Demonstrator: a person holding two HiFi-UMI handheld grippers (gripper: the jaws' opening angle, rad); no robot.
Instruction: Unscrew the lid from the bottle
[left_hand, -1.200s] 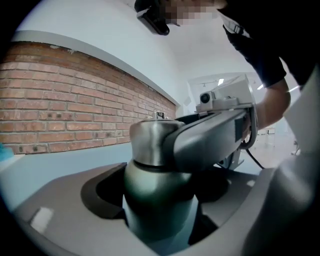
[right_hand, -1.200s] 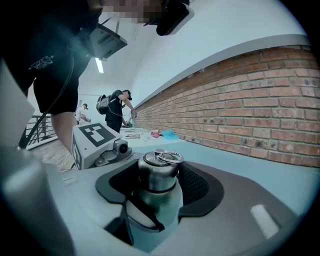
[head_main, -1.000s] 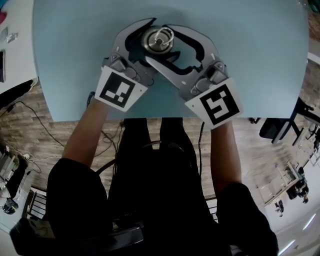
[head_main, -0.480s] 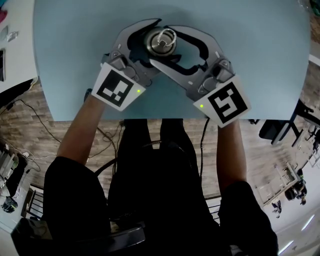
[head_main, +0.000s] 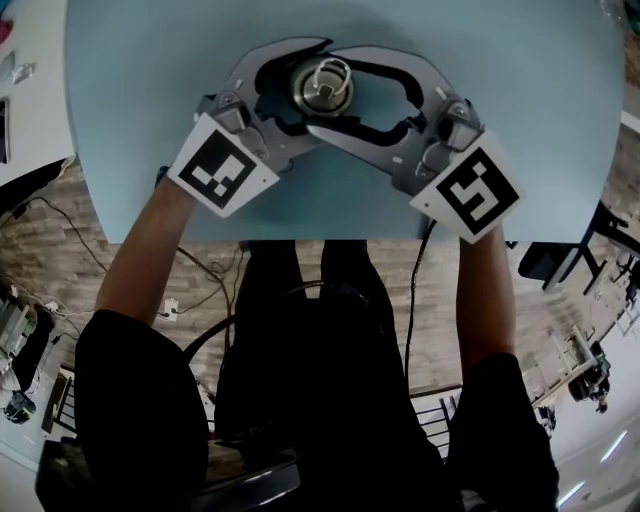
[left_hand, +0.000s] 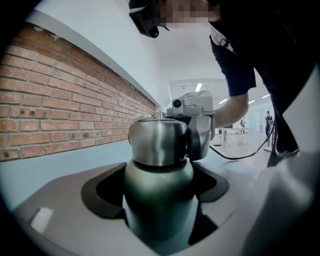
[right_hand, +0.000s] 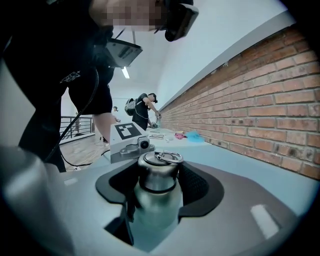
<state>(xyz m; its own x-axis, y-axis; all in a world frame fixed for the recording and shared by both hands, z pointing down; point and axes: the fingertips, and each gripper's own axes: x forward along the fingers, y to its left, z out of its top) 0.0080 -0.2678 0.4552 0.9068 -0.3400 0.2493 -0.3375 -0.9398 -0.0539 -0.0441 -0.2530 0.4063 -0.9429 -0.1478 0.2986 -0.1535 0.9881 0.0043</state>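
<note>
Pale blue table (head_main: 520, 120): surface bare to the left, right and far side of the green steel bottle (left_hand: 157, 212). Near side barred: left gripper (left_hand: 160, 180) and right gripper (right_hand: 160, 187) enclose the bottle and its ring-topped steel lid (right_hand: 159, 167), jaws overlapping. Access from above the lid unobstructed. Red brick wall (left_hand: 60, 100) bounds the table's far side.

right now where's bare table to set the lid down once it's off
The light blue table is bare along its far strip beyond the green steel bottle, left of the left gripper and right of the right gripper. Crowded: the near middle, where both grippers clamp the bottle and its steel lid.
</note>
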